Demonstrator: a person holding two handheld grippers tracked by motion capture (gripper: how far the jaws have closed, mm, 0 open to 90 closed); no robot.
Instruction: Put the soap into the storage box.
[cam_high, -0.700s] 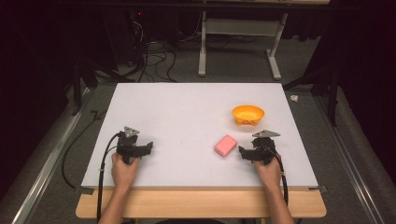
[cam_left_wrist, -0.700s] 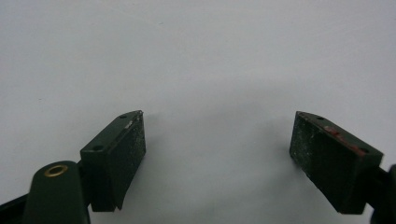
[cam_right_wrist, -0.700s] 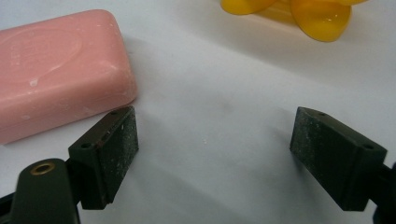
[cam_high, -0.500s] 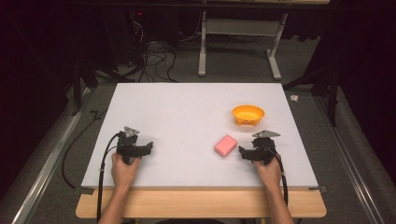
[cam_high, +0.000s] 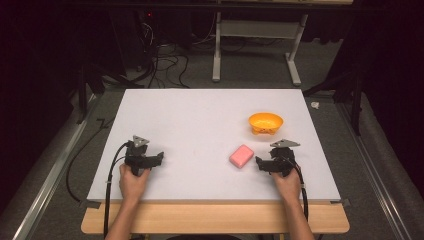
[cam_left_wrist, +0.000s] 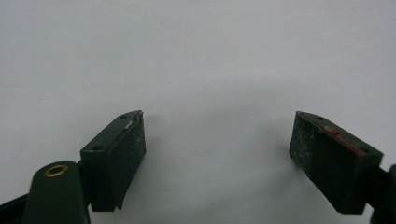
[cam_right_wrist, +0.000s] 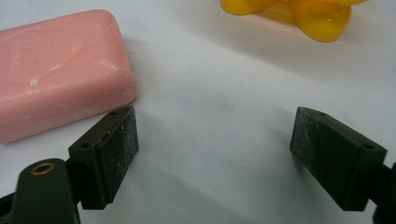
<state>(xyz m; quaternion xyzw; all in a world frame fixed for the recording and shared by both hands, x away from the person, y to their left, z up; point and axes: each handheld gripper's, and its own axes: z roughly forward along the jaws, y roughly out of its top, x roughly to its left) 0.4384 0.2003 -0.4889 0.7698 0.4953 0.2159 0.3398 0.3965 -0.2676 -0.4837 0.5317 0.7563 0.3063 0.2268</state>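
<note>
My right fingers (cam_right_wrist: 114, 156) are wide, empty. The soap (cam_right_wrist: 56, 70) sits upper left; I might bump it away. Left fingers (cam_left_wrist: 121, 154) wide too.

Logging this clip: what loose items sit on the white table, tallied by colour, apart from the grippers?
Pink: 1, a rectangular pink soap bar, lying flat near the right gripper.
Orange: 1, a small orange plastic bowl, standing apart behind the bar.
Total: 2 on the white table.
</note>
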